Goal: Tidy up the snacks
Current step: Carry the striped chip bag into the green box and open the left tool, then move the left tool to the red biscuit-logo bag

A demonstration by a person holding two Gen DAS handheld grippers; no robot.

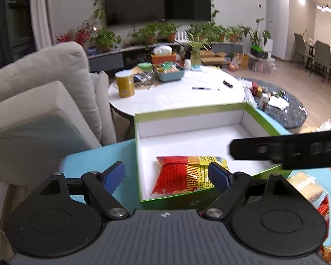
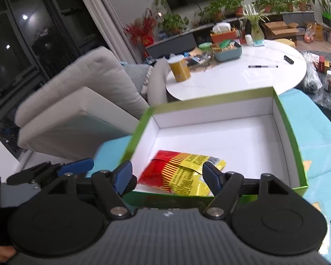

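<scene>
Already one glossy red-and-yellow plastic snack packet (image 2: 181, 173) lay flat on the white floor of the shallow green-rimmed cardboard box (image 2: 284, 119), near its front wall, as both tools hovered just short of that wall with nothing in them. Seen from its own camera, the left tool (image 1: 166, 177) had its blue-padded fingers (image 1: 114, 176) spread wide apart, one over the light-blue table (image 1: 103, 154) and one above the packet's edge. Likewise the right tool (image 2: 166, 175) stood fully apart, framing the packet without touching it; its black arm crossed the right side of the left camera's view.

Judging by the lone packet and the otherwise bare box floor, the packing step had scarcely begun, and a fetch looked to be in hand. More wrapped snacks, pale biscuit-coloured and red packs (image 1: 306, 183), waited on the table just right of the box. Picking the next one would call for swinging a tool to that pile, closing on a thin, slippery wrapper, and setting it beside the first packet rather than on top.

Beyond the box stood a grey fabric sofa (image 2: 92, 81), then a round white coffee table (image 2: 264, 75) bearing a yellow lidded canister (image 2: 179, 68) and a teal tray of sachets (image 2: 228, 50).
</scene>
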